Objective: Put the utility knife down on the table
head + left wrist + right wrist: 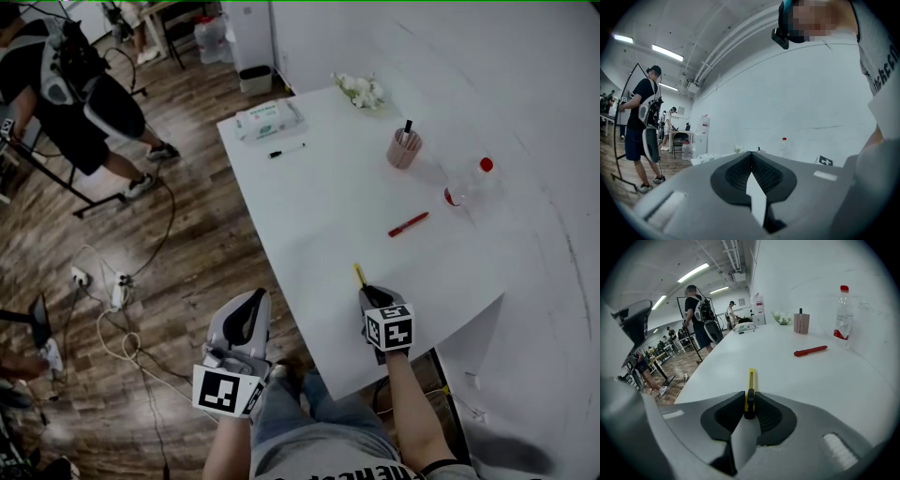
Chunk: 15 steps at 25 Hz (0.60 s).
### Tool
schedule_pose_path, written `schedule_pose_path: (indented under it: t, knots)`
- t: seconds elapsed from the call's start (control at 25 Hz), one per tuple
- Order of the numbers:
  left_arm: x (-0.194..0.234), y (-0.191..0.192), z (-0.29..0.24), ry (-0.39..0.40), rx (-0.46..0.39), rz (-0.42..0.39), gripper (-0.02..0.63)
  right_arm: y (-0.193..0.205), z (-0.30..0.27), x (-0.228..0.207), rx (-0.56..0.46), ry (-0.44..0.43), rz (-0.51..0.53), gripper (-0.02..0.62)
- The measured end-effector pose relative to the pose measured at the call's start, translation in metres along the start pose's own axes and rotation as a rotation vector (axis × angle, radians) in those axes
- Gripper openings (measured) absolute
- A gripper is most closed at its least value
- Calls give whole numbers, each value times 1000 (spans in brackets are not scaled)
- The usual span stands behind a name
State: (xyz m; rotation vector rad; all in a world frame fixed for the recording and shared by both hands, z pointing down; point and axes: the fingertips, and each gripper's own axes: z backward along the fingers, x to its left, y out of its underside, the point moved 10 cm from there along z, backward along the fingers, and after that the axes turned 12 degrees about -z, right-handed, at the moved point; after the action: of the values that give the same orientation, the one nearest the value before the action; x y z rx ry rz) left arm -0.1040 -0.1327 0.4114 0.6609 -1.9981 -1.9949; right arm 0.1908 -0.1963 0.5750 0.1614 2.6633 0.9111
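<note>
My right gripper (367, 292) is shut on a yellow utility knife (359, 274) over the near part of the white table (319, 216). In the right gripper view the knife (750, 385) is pinched by its black rear end between the jaws (750, 405), and its yellow body points away over the tabletop. I cannot tell whether the knife touches the table. My left gripper (251, 309) hangs off the table's left edge above the wooden floor, shut with nothing in it (752, 161).
A red pen (409, 224) lies mid-table. Further back stand a pink pen cup (404, 148), a clear bottle with a red cap (466, 183), a wipes pack (269, 120), a black marker (287, 150) and white flowers (361, 91). A person (84, 94) stands at the far left, with cables on the floor.
</note>
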Motion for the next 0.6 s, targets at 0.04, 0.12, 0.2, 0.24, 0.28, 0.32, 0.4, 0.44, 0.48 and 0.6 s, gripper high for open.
schedule_pose_path:
  t: [0.04, 0.12, 0.2, 0.24, 0.28, 0.32, 0.4, 0.44, 0.48, 0.6]
  knots:
    - [0, 0, 0, 1, -2, -1, 11, 0, 0, 1, 3, 3, 4, 67]
    - [0, -1, 1, 3, -5, -4, 11, -1, 0, 1, 9, 8, 9, 67]
    - [-1, -2, 2, 5, -7, -8, 11, -1, -1, 2, 15, 16, 15, 67]
    - [-1, -2, 2, 6, -8, -9, 11, -1, 0, 2, 17, 21, 19, 67]
    - [-1, -3, 3, 6, -8, -11, 11, -1, 0, 2, 17, 26, 22, 69]
    - [-1, -3, 4, 6, -9, -11, 11, -1, 0, 3, 16, 30, 25, 69]
    - [1, -3, 6, 4, -9, -12, 11, -1, -1, 4, 11, 37, 30, 72]
    - [1, -3, 6, 3, -10, -13, 11, -1, -1, 5, 7, 39, 31, 78]
    - [2, -3, 7, 3, -10, -14, 11, 0, -1, 5, 2, 41, 30, 91]
    - [5, -5, 10, 4, -12, -18, 11, -1, 0, 8, -17, 42, 22, 98]
